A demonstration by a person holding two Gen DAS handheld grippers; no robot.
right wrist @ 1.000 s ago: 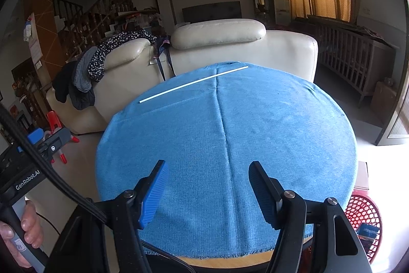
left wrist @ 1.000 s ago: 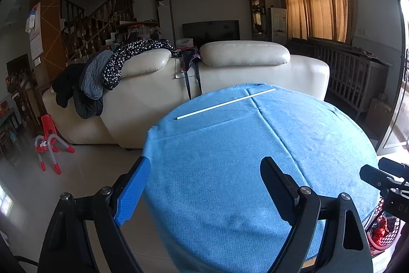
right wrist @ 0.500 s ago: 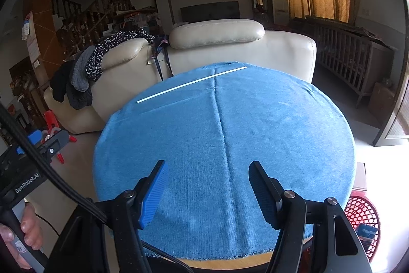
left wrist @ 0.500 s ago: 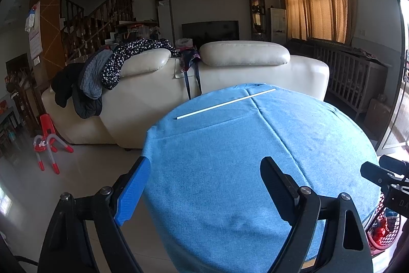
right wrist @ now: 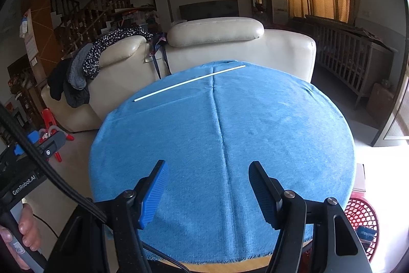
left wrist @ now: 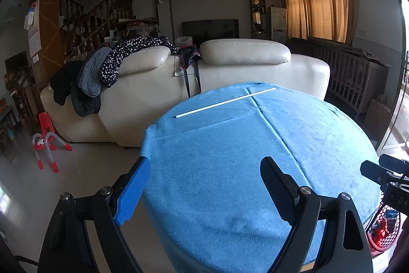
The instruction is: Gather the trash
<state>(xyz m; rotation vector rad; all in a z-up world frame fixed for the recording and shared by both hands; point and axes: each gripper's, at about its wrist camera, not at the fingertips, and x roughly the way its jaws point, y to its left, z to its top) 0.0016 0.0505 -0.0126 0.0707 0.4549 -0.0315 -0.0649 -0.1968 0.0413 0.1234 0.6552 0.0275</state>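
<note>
Here my round table, under a blue cloth, stands in a living room behind a cream sofa, and the only litter on it is a thin white stick lying aslant near the far edge. Nothing has shifted since a second ago: both claws, left and right, still hover wide apart and empty over the near edge. A red basket sits on the floor at the right, and clothes drape the sofa.

A long thin rod lies across the round table at its far side, ahead of both grippers; a sofa stands behind, a mesh basket lower right.
</note>
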